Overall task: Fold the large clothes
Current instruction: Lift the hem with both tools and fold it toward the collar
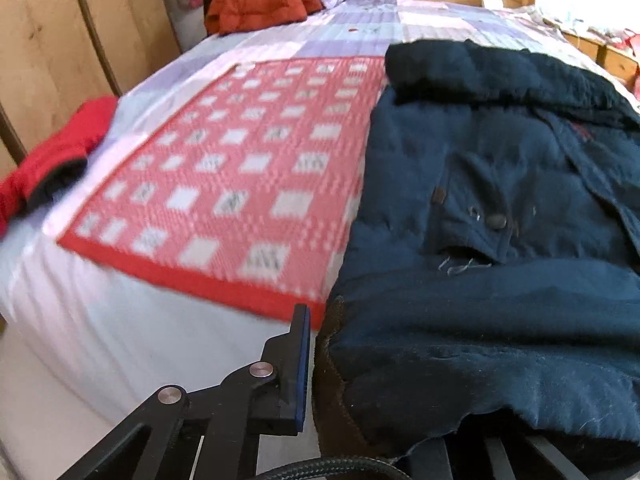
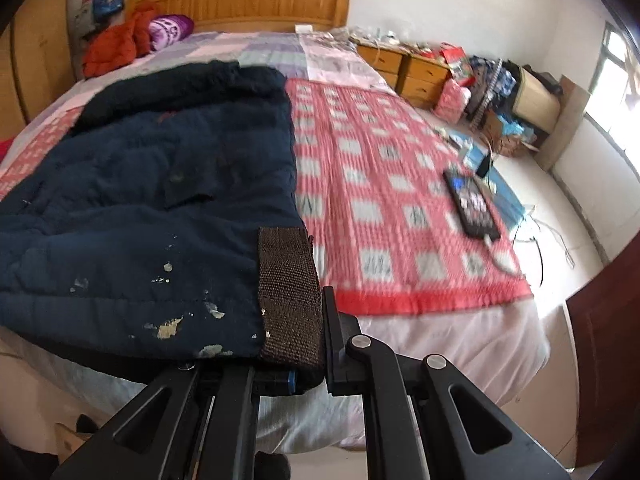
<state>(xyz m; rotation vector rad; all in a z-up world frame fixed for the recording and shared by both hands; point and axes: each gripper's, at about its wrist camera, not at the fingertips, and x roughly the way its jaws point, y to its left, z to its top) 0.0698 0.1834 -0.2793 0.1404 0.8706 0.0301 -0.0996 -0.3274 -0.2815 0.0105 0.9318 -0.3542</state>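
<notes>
A bed [image 2: 440, 344] with a red checked blanket [image 2: 384, 184] fills the room, and the navy jacket [image 2: 160, 184] lies across its near half, hem at the foot edge. Each gripper holds one hem corner. To fold well, I judge both corners should rise together and travel evenly toward the collar. The left gripper [image 1: 320, 376] and right gripper [image 2: 296, 344] each have their jaws clamped on the brown cuff trim [image 2: 288, 292].

bed [image 2: 440, 344]: wooden headboard [image 2: 240, 0] | wall [image 2: 460, 0]: white | window [image 2: 616, 76]: bright (daylight) | nightstand [image 2: 404, 68]: cluttered
</notes>
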